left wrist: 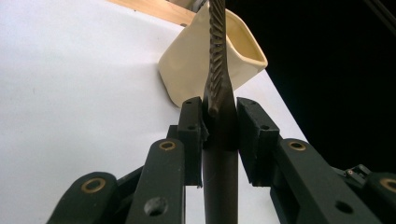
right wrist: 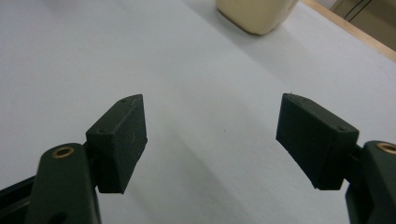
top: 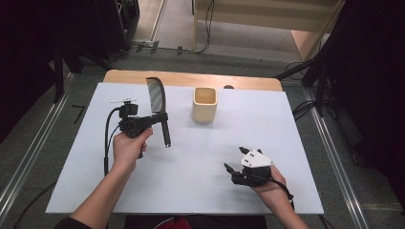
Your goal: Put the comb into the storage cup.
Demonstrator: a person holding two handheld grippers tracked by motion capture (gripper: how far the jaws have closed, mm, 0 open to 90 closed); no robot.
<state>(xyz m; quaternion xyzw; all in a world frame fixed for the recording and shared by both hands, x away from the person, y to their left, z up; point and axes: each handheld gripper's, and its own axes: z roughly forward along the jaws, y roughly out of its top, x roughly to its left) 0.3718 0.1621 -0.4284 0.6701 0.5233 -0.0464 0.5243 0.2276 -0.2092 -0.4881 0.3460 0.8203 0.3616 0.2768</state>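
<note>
Currently the left tool [top: 162, 116] is clamping a black comb [top: 159, 102] where handle meets teeth, holding it above the counter [top: 191, 162] beside the cream cup [top: 205, 104]. Probably light and rigid, the comb is best gripped there. The right tool [top: 235, 159] is resting wide open, holding nothing.

No legible text (on anything) anywhere

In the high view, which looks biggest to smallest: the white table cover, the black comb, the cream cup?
1. White table cover, by far the largest.
2. Black comb, long and thin, clamped by the left gripper.
3. Cream cup, shorter than the comb but wider, so these two are close.
</note>
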